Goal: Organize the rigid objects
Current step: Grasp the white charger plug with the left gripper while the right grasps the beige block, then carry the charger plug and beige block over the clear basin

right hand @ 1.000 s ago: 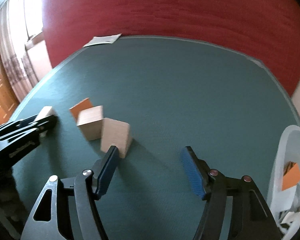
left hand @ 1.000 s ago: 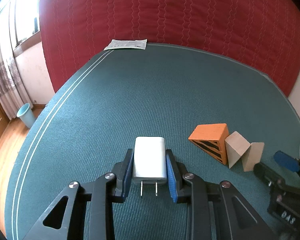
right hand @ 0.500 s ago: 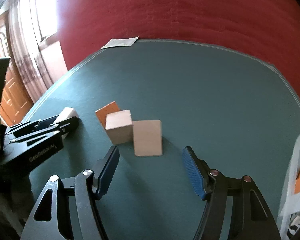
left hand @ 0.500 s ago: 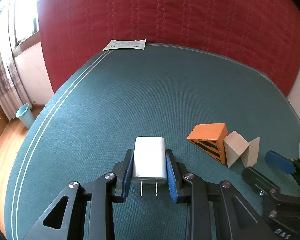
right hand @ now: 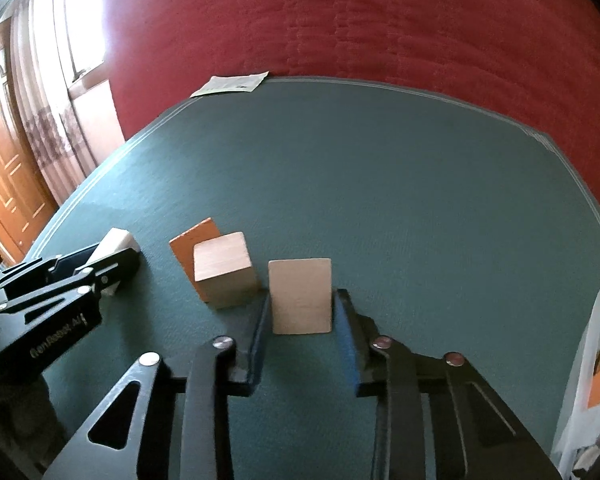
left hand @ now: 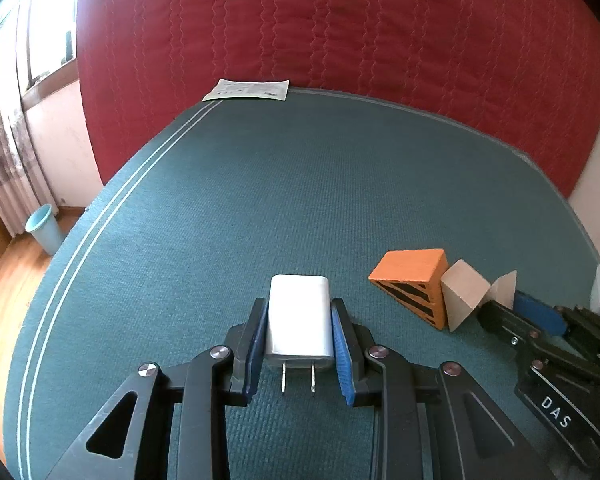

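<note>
My left gripper (left hand: 299, 344) is shut on a white wall charger (left hand: 299, 316), prongs toward the camera, just above the green table (left hand: 300, 184). To its right stand an orange wedge block (left hand: 414, 286) and two plain wooden blocks (left hand: 462, 294). In the right wrist view my right gripper (right hand: 302, 334) has closed in around the nearer wooden block (right hand: 301, 295), its blue pads at both sides of it. The second wooden block (right hand: 224, 274) and the orange wedge (right hand: 192, 240) stand left of it. The left gripper with the charger (right hand: 112, 244) shows at far left.
A white plastic basket (right hand: 592, 360) with an orange piece inside stands at the right table edge. A paper sheet (left hand: 248, 90) lies at the far edge against the red quilted wall. A blue bin (left hand: 44, 230) stands on the floor left.
My right gripper moved forward and left onto the nearer wooden block and narrowed around it. My left gripper holds the charger in the same place.
</note>
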Tool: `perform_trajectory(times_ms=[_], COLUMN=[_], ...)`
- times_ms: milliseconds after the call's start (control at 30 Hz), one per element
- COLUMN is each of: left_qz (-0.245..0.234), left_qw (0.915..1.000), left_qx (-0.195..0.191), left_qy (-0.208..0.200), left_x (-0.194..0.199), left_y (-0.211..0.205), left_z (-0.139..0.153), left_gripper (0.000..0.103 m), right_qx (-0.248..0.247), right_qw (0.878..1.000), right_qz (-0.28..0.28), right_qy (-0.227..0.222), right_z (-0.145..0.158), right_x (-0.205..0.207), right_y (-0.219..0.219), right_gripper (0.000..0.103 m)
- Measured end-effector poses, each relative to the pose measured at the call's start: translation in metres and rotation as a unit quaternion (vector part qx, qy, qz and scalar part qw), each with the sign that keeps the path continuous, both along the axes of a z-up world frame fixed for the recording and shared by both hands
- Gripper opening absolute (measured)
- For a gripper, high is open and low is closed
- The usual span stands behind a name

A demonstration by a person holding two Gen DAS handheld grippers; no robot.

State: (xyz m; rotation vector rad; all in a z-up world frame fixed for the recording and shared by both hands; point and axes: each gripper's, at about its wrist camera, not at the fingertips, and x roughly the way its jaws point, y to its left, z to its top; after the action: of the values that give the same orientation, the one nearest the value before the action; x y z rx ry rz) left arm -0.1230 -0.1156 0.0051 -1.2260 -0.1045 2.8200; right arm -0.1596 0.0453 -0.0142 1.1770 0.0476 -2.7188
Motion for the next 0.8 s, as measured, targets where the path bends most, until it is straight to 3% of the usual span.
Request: perform_trajectory(times_ms=[233, 567, 800], left_qz=[-0.017, -0.057, -0.059], left_qw=[0.9984, 0.9964, 0.9968], left_qx=[0.054, 0.051, 0.026], left_qy=[0.005, 0.035, 0.048], left_x=[0.0, 0.005, 0.006], left_y=[-0.004, 0.013, 0.02], left_z=[0.004, 0.01, 0.009], left_gripper=[0.032, 0.032, 0.032], right_qx=[-0.02, -0.053, -0.077], right_qw=[1.0, 0.999, 0.997], right_qz=[-0.004, 0.007, 0.008], right_qy=[0.001, 0.012, 0.012], right_z=[-0.001, 0.003, 0.008], right_x=[0.013, 0.045, 0.065], right_y=[0.012, 0.026, 0.04], right_gripper=[0.031, 0.031, 0.031])
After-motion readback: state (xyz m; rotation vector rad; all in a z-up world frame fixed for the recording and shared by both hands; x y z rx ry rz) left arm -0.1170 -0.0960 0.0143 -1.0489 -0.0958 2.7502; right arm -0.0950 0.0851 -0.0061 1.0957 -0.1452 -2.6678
